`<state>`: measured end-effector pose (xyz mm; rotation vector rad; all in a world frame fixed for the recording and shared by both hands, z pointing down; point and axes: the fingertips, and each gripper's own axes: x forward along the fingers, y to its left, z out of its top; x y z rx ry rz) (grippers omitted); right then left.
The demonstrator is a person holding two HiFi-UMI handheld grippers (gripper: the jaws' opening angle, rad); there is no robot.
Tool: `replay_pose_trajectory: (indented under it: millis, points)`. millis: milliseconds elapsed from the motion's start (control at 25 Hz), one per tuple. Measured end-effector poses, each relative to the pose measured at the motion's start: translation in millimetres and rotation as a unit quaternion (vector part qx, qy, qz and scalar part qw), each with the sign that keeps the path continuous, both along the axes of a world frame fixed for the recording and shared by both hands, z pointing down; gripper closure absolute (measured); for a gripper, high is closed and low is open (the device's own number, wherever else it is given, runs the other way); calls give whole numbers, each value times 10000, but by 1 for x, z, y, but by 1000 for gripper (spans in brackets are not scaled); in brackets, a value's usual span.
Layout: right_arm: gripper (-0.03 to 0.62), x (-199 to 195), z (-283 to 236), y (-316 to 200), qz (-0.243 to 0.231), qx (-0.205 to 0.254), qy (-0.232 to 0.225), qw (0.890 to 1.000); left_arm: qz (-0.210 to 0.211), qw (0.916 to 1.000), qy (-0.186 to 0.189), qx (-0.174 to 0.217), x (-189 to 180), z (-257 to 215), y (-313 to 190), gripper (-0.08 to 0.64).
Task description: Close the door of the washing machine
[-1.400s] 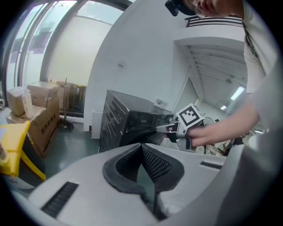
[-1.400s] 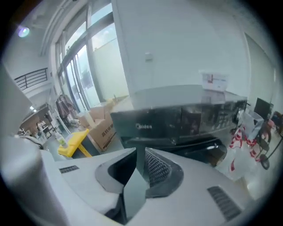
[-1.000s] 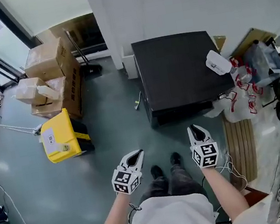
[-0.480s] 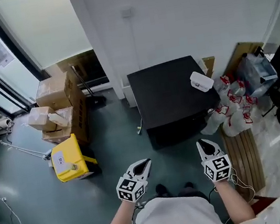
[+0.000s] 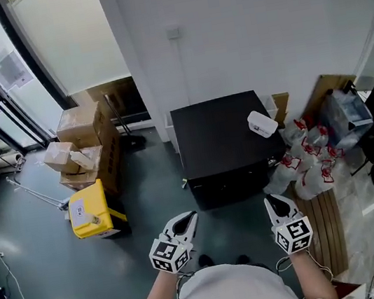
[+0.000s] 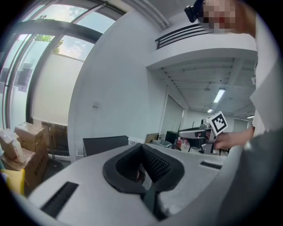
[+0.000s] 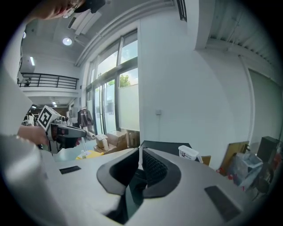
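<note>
Centrally, boxy matte-black washing machine (image 5: 221, 139), left hand-held gripper (image 5: 190, 216), right hand-held gripper (image 5: 272, 199), ribbed jaws pressed together.

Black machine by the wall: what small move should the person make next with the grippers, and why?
Probably bring the right gripper forward and down toward the front of the black machine. Both it and the left gripper are shut, hold nothing and hang well short of the machine, with bare floor between. The steep head view shows little of that front.

yellow bin (image 5: 91, 212) | cardboard boxes (image 5: 83, 130) | white tub (image 5: 262, 124) | plastic bags (image 5: 305, 169)
</note>
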<state>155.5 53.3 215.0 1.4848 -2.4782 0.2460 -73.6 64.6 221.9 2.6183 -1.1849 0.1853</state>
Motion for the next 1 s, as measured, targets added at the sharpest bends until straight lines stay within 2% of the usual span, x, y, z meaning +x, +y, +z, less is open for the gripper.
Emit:
replay_pose_trajectory:
  millis: [200, 400, 680, 1000]
  points:
    - [546, 18, -21, 2, -223, 182, 39, 9996, -102, 9996, -83, 244, 16, -24, 5, 552]
    - [546, 32, -24, 5, -358, 315, 78, 9988, -198, 9990, -186, 345, 23, -25, 10, 552]
    - [554, 33, -36, 1, -382, 419, -99, 9983, -265, 9988, -220, 352, 25, -29, 10, 552]
    - [554, 31, -35, -3, -469, 409, -66, 9980, -324, 9987, -188, 356, 26, -26, 8, 552]
